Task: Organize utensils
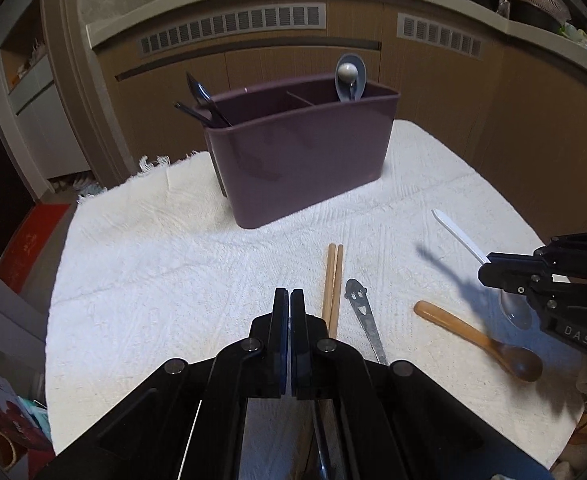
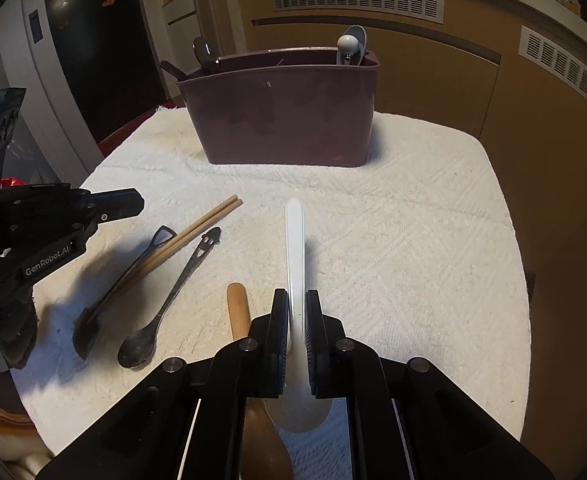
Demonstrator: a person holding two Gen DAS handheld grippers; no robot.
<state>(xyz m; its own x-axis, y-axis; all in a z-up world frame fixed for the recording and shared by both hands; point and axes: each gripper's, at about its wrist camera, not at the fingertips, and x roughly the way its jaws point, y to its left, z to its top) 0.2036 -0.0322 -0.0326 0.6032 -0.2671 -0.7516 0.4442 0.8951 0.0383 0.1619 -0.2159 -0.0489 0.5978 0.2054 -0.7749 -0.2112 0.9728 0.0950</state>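
Two grippers were over the tabletop (image 2: pixel 433 240); my right gripper (image 2: pixel 296 312) held the white spoon (image 2: pixel 295 240).

The right gripper's jaws were clamped on the white spoon's handle, with its bowl just under the gripper body and its handle pointing toward the purple caddy (image 2: pixel 285 116). My left gripper (image 1: pixel 289 312) had its jaws pressed together with nothing between them. The chopsticks (image 2: pixel 197 236), the black spatula (image 2: pixel 121 284) and the dark metal spoon (image 2: pixel 165 304) lay side by side on the white cloth. The wooden spoon (image 1: pixel 485 340) lay just beside the white spoon. The caddy stood upright at the far edge, with utensils in both end compartments.
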